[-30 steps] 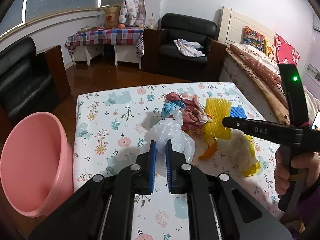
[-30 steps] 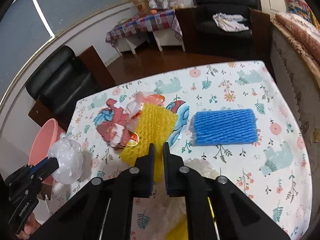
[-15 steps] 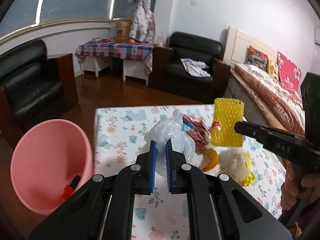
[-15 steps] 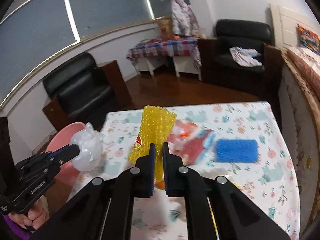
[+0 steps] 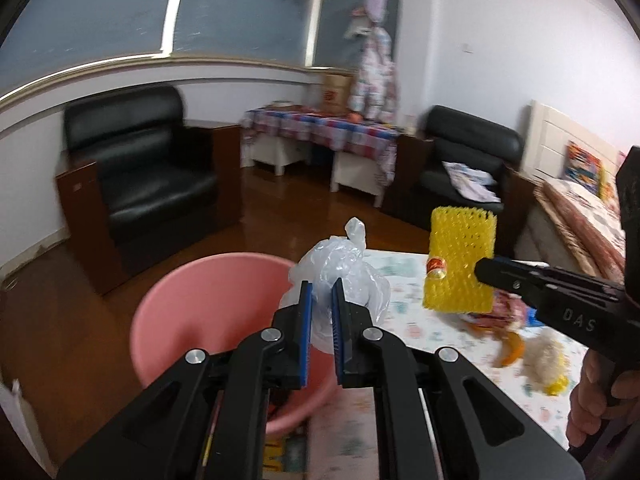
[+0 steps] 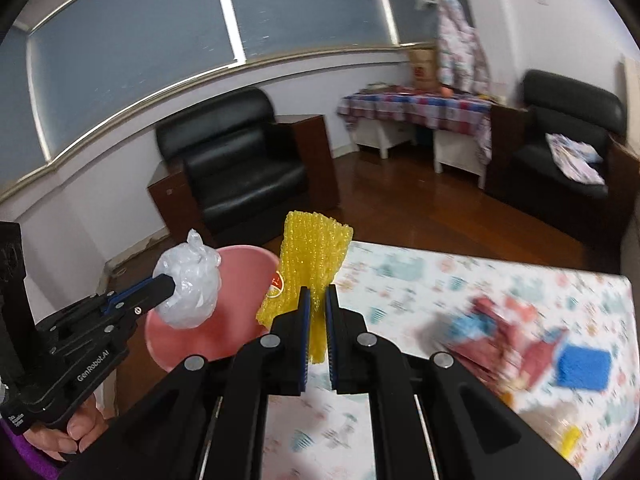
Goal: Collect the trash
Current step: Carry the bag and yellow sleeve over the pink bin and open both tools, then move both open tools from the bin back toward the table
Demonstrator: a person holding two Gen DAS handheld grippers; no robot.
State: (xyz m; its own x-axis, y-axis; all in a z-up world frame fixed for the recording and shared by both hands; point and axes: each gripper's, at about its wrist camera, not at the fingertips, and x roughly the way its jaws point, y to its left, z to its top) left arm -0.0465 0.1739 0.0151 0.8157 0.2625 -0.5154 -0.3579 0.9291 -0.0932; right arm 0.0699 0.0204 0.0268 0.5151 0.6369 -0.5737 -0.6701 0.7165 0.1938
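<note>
My left gripper is shut on a crumpled clear plastic bag, held in the air at the right rim of the pink bucket. The same left gripper and plastic bag show in the right wrist view, over the pink bucket. My right gripper is shut on a yellow foam fruit net, lifted above the table's left edge beside the bucket. From the left wrist view the right gripper and yellow net hang to the right of the bag.
On the floral tablecloth lie red and blue wrappers, a blue foam net, an orange peel and a white fluffy scrap. Black armchairs and wooden floor lie beyond the bucket. A bed stands right.
Both grippers rose and swung left from over the table toward the pink bucket, carrying the plastic bag and the yellow net. The yellow net has left the table.
</note>
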